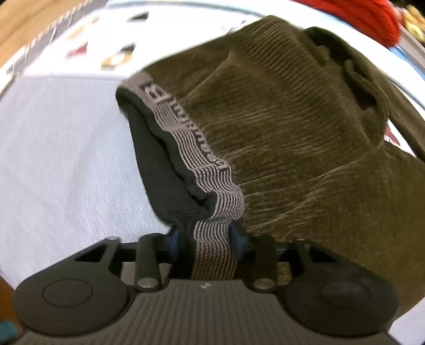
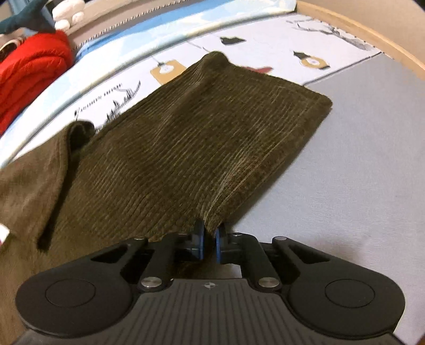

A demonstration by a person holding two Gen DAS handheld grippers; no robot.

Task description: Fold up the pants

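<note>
Olive-brown corduroy pants (image 1: 292,132) lie on a grey sheet (image 1: 66,159). Their striped grey-and-black elastic waistband (image 1: 212,191) runs from the far left down into my left gripper (image 1: 209,236), which is shut on it; black lining shows beside it. In the right wrist view a pant leg (image 2: 199,138) with its hemmed end at the far right stretches away from my right gripper (image 2: 209,236), which is shut on the leg's near edge. More of the pants bunches at the left (image 2: 32,180).
A red garment (image 2: 29,71) lies at the far left, also in the left wrist view (image 1: 358,16). A printed white-and-blue cover (image 2: 265,53) lies beyond the pants. A wooden rim (image 2: 372,34) curves at the far right.
</note>
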